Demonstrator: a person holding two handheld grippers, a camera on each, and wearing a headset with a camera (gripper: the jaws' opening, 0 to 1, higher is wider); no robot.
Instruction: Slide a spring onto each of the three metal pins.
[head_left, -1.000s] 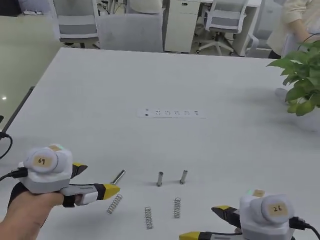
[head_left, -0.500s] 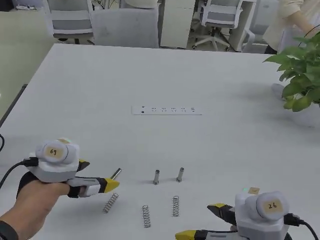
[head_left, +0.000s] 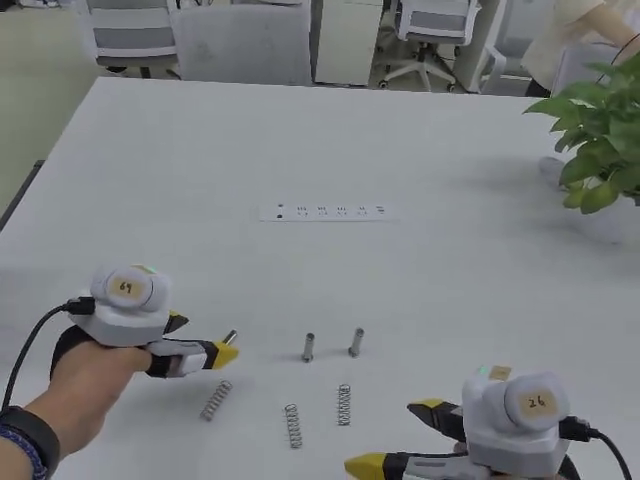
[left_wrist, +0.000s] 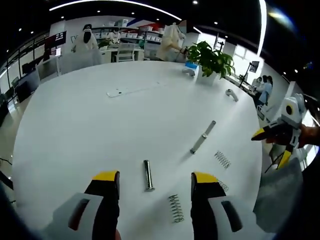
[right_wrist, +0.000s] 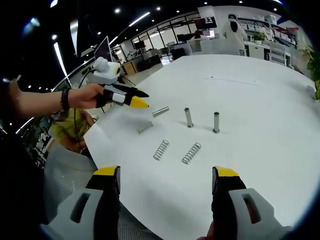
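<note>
Stretching past every frame edge, the white table (head_left: 420, 150) carries everything; the potted plant (head_left: 597, 125) is cut off at the head view's right side. The right gripper (head_left: 393, 436) is cropped at that view's bottom, but its own view shows its fingers (right_wrist: 106, 182) spread wide and empty, well short of the parts. The left gripper (head_left: 205, 338) is seen side-on from above, its gap hard to judge. Its own view shows the fingers (left_wrist: 106, 185) apart and empty, with the lying pin (left_wrist: 148, 175) framed between them; the head view half hides that pin behind a yellow tip. A power strip (head_left: 322, 212) lies farther back. One upright pin (head_left: 308, 347) stands near a second upright pin (head_left: 356, 342). The first spring (head_left: 215, 400), second spring (head_left: 292, 425) and third spring (head_left: 344, 404) lie loose on the table, near the pins.
</note>
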